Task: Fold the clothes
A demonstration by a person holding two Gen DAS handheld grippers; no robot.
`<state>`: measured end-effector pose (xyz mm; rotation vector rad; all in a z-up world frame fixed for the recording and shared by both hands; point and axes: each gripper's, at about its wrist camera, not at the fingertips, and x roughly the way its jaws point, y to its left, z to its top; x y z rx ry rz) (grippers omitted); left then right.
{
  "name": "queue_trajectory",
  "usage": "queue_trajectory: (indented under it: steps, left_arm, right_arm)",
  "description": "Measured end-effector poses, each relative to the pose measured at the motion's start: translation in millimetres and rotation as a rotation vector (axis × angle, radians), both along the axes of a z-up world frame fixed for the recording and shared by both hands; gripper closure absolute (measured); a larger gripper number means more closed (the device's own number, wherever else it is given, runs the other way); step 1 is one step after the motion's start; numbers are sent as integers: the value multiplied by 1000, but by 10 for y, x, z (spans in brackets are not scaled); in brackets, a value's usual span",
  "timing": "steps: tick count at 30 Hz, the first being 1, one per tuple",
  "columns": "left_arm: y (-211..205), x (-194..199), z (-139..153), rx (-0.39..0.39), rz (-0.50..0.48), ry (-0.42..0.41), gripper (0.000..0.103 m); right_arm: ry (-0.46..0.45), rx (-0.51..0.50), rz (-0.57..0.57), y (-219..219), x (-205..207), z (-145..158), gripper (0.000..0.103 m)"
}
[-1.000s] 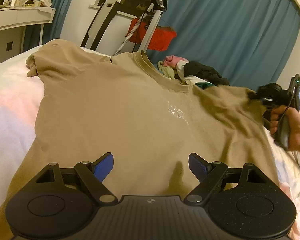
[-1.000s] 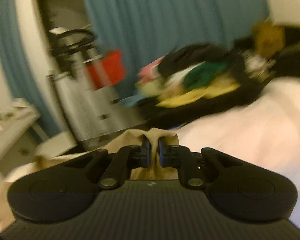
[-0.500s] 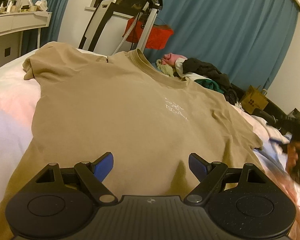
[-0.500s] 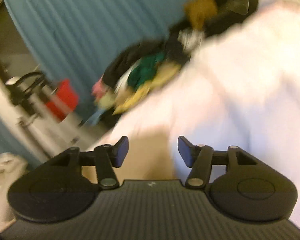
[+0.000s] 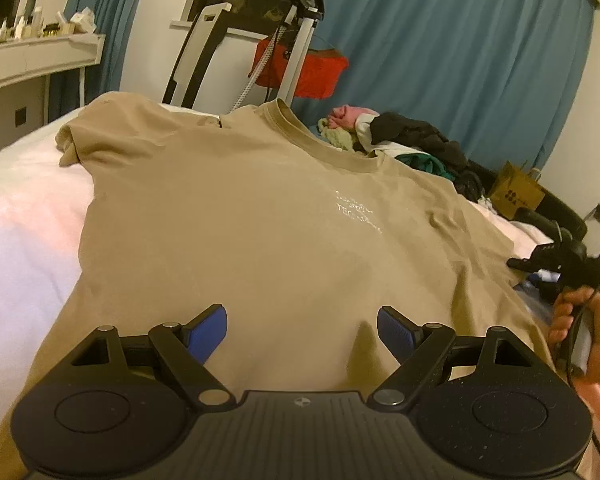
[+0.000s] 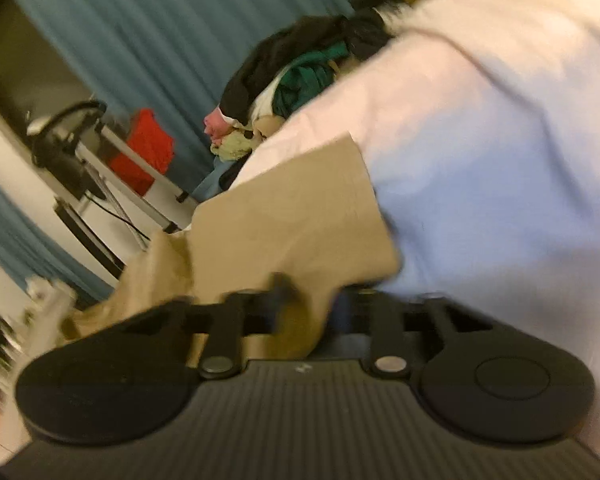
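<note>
Tan T-shirt spread face-up across the bed, right sleeve re-gripped

The right gripper, open half a second ago, now seems clamped on the sleeve near the bed's right edge; the left gripper hangs wide open, empty, over the hem, so folding can start.

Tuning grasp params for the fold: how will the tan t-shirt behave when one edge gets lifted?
Probably floppy: the tan t-shirt lies draped on the bed, and its edge crumples where the right gripper is shut on it. Likely light, being thin knit showing soft wrinkles. It may drag and bunch rather than slide cleanly over the bedding. The left gripper is open above the hem.
</note>
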<state>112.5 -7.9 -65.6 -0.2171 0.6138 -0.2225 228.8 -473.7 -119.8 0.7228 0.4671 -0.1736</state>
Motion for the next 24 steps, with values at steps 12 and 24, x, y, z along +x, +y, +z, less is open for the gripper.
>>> queue_trajectory:
  steps: [12,24]
  left_arm:
    - [-92,-11,-40,73,10,-11,19]
    - [-194,-321,163,73,-70,-63,19]
  right_arm:
    - [6,-126,-39,-286,-92,47,96]
    - [-15,-222,209,400,-1314,992,11]
